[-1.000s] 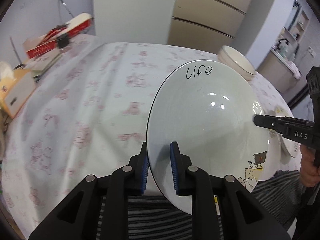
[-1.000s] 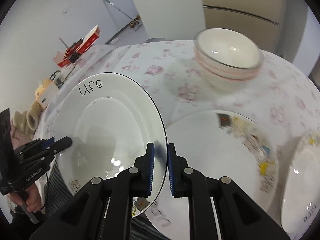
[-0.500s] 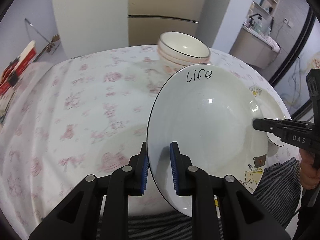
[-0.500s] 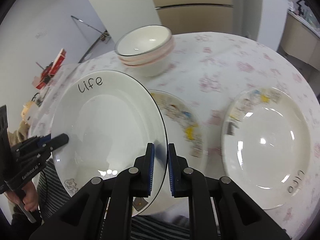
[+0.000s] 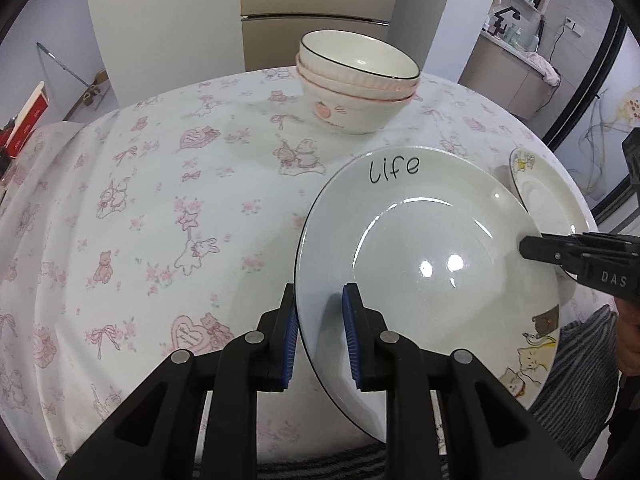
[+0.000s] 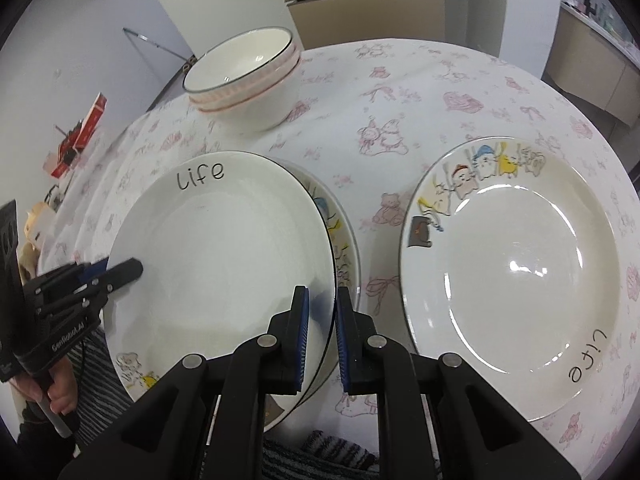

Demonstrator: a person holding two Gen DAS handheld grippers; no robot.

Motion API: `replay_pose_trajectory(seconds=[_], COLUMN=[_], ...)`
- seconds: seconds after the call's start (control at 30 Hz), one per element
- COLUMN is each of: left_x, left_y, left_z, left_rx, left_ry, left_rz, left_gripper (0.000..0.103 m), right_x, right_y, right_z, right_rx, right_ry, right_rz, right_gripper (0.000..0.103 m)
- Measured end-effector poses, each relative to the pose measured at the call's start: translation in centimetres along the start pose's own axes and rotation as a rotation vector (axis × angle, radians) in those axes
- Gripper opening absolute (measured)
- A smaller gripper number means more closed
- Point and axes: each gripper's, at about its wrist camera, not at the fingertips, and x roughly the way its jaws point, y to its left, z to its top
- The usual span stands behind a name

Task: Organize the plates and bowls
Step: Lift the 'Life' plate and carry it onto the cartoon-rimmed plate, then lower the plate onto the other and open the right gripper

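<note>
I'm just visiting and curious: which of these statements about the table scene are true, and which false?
1. Both tools grip one white plate lettered "life". True.
2. The stacked white bowls sit on that plate. False: they stand on the floral tablecloth behind it.
3. Another cartoon-printed plate lies flat on the cloth. True.
4. The held plate is upside down. False: its hollow faces up.

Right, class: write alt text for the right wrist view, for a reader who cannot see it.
Two hand-held grippers, right and left, hold a white plate marked "life" by opposite rims above a matching plate on a round table with a pink-printed cloth. A third plate lies to the right, stacked bowls behind.
</note>
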Motion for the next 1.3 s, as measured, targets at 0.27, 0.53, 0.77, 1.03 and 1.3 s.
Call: replay_pose_trajectory(seconds=[0.27,0.53,0.77,1.03,1.3], left_x=[0.1,0.2,0.5,0.6,0.3], left_y=[-0.2,-0.7,-1.9,-2.2,-3.2], left_z=[-0.1,-0.4,-0.7,-0.9,-1.4], left_rx=[0.043,0.083,0.134,0.155,0.202], left_ry=[-0.021,-0.044,-0.041,-0.044,-0.069], left_rz=[0.02,0.047,0.056,0.04,0.04], left_gripper=[0.02,0.021,0.024,0.039,0.068], right_x=[0.4,-0.3,-1.3,-1.6,-1.3], right_y=[0.1,0.9,1.3,1.3,1.3], right_z=[0.0,-0.7,-2.6,-3.3,-3.4], right_rx=[-0.015,-0.056,-0.08,-0.081,-0.096], right_ry=[0.014,-0.003,-0.014,-0.026,-0.037], right_rz=[-0.012,-0.065,-0.117,-0.107,-0.114], right_gripper=[0.014,0.016,0.017,0.018,0.019])
